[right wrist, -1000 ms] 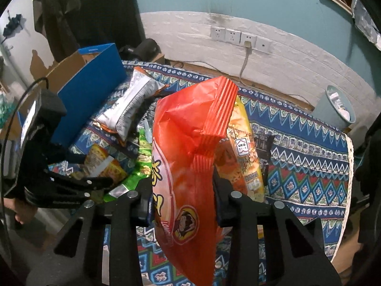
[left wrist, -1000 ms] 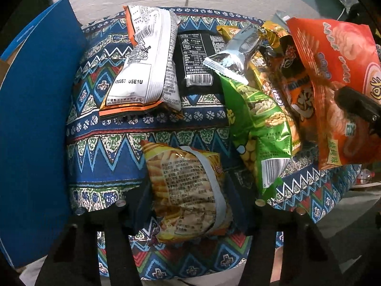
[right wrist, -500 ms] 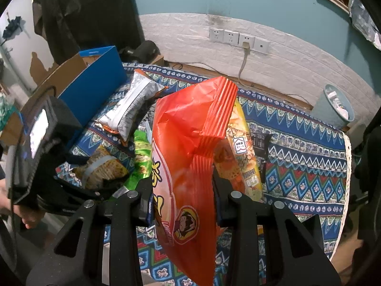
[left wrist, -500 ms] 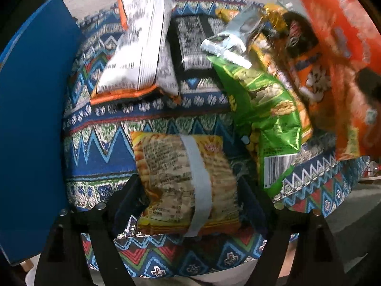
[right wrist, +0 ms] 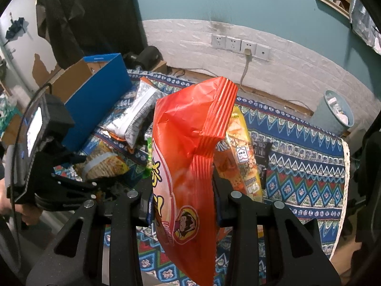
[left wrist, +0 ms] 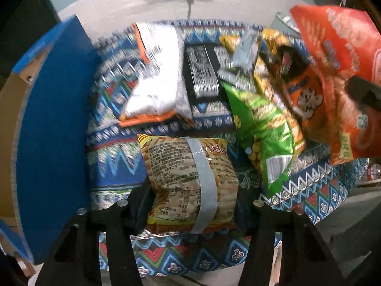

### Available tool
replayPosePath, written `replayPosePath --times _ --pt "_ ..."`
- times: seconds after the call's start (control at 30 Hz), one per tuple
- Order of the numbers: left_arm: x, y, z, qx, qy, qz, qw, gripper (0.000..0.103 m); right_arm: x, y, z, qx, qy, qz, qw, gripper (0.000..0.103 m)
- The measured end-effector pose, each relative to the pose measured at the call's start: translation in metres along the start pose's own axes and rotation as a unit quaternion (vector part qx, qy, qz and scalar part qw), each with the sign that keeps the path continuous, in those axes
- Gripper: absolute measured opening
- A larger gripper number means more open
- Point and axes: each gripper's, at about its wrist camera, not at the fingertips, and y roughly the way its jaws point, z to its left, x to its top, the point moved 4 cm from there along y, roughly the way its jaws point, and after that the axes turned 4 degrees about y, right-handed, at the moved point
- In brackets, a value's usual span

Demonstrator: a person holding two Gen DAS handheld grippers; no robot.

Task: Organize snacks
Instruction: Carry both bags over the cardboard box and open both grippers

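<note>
My left gripper (left wrist: 191, 205) is shut on a yellow snack bag (left wrist: 188, 181) with a grey seam strip, held just above the patterned cloth. It also shows in the right wrist view (right wrist: 104, 164). My right gripper (right wrist: 182, 205) is shut on a big red snack bag (right wrist: 188, 166) and holds it upright above the table; the same bag hangs at the right of the left wrist view (left wrist: 338, 76). A blue cardboard box (left wrist: 52, 131) stands open at the left, also seen in the right wrist view (right wrist: 95, 95).
On the patterned tablecloth (left wrist: 114, 143) lie a white-and-orange bag (left wrist: 154, 76), a black packet (left wrist: 202, 71), a green bag (left wrist: 264, 133), a silver pouch (left wrist: 243, 54) and orange-yellow bags (right wrist: 240, 157). A grey bin (right wrist: 333, 112) stands by the wall.
My left gripper has closed on the yellow bag and lifted it slightly, tilting up toward the wall. The right gripper holds the red bag almost still.
</note>
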Motion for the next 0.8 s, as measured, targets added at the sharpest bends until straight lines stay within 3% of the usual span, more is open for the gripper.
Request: replayPosePath --times 0.43,0.8 --pt "0.011 -0.080 0.026 0.049 -0.014 -0.110 0.9926 0.058 0.025 -0.012 0.014 0.007 0.000 -0.021 1.000 0.035" --pt "0.015 -0.127 0.054 0.098 -0.008 -0.183 0.9781 0.058 0.053 -0.019 0.044 0.021 -0.012 -0.040 0.999 0.035"
